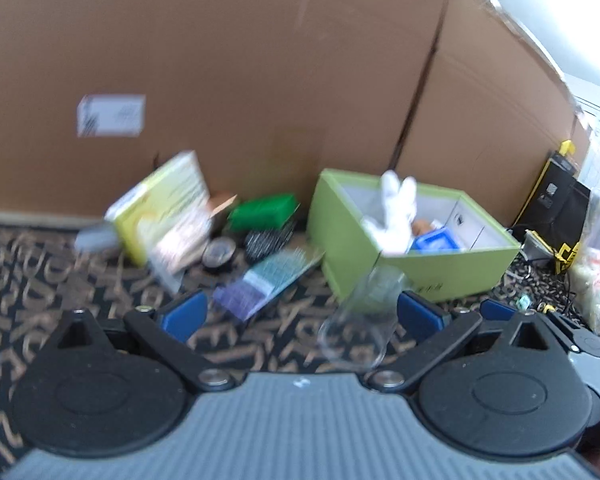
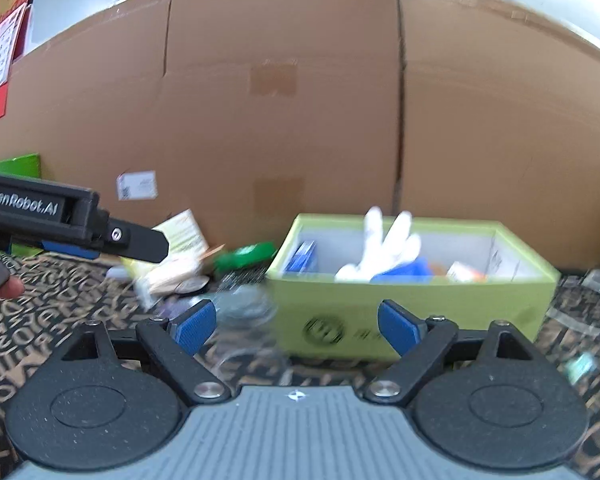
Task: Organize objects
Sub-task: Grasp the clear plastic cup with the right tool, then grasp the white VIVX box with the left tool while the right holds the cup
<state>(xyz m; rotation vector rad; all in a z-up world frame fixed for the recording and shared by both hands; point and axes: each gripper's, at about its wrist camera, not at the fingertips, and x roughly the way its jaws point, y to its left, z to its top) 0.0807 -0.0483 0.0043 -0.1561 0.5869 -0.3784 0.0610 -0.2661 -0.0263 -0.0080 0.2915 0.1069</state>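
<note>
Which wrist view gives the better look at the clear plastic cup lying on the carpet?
The left wrist view: the clear cup lies on its side in front of the green box, with its round rim and tapering body traceable despite blur. In the right wrist view the cup is only a smeared transparent patch left of the box.
</note>
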